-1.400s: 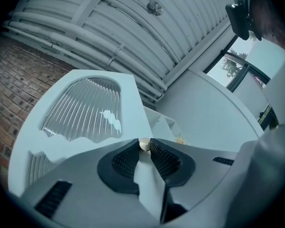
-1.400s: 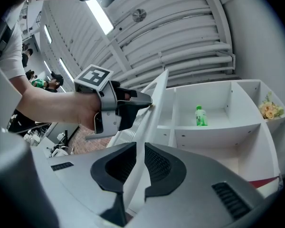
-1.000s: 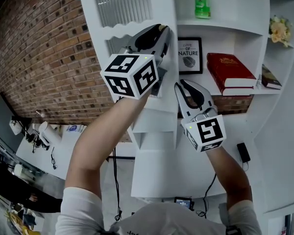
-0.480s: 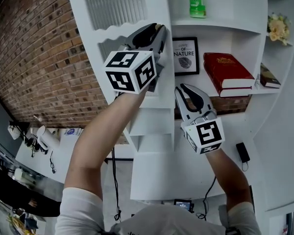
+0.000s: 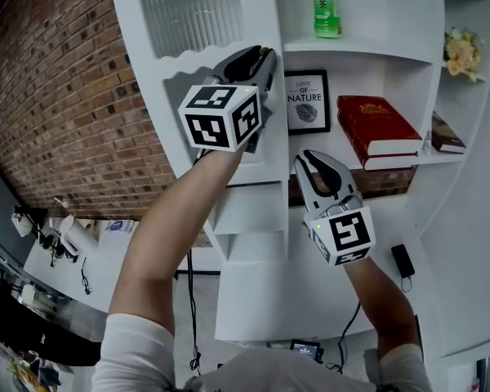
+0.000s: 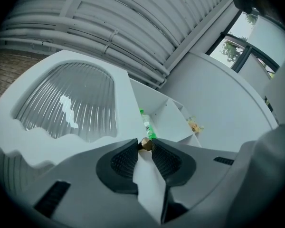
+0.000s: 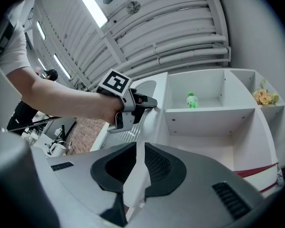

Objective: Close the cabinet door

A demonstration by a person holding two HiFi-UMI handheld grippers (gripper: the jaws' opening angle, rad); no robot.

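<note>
The white cabinet door [image 5: 139, 55] with a ribbed glass panel [image 5: 192, 11] stands open to the left of the shelves. My left gripper [image 5: 268, 54] is at the door's right edge, shut on its small brass knob [image 6: 146, 144]. The knob shows between the fingertips in the left gripper view. My right gripper [image 5: 304, 160] hangs lower, in front of the shelf under the picture, with its jaws drawn to a thin slit and nothing held. In the right gripper view the left gripper [image 7: 152, 101] shows at the door edge.
The open shelves hold a green bottle [image 5: 327, 6], a framed picture [image 5: 307, 101], a red book [image 5: 377, 131], another book [image 5: 449, 133] and flowers [image 5: 464, 51]. A brick wall [image 5: 65, 96] lies left of the door. A cluttered desk [image 5: 57, 235] is at the lower left.
The left gripper stays on the knob, and the door has barely shifted against the shelves. The right gripper has sunk slightly. The view has drifted a little.
</note>
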